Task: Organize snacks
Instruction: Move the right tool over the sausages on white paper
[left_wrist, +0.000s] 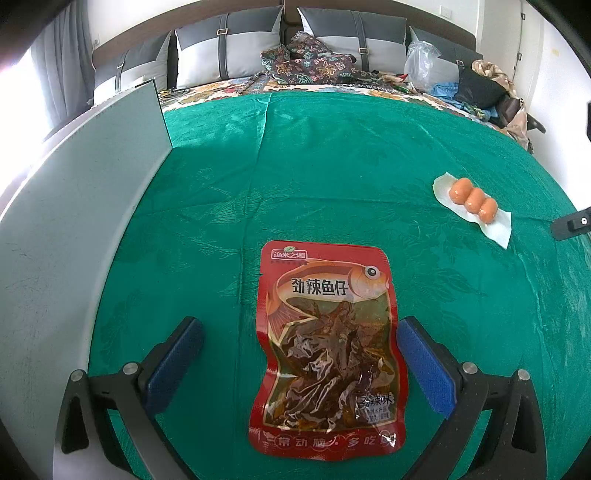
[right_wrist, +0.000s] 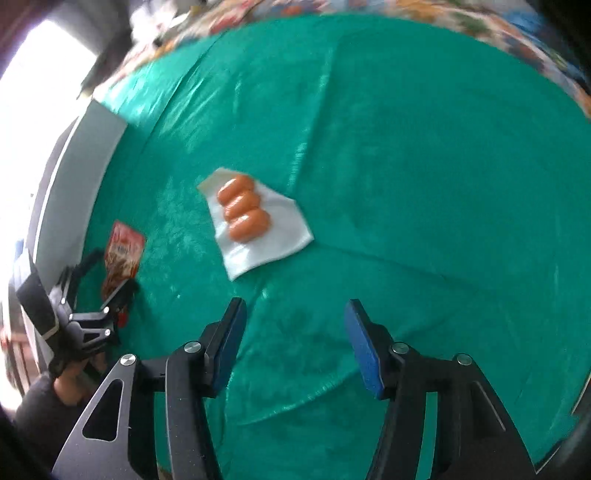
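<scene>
A red spicy-fish snack packet lies flat on the green cloth. My left gripper is open, its blue pads on either side of the packet's lower half, the right pad close to its edge. A clear pack of three orange sausages lies far right. In the right wrist view the sausage pack lies ahead of my right gripper, which is open and empty above the cloth. The red packet and the left gripper show at the left.
A grey-white board stands upright along the cloth's left edge. Behind the cloth are pillows, a patterned fabric, a plastic bag and dark clutter at the back right.
</scene>
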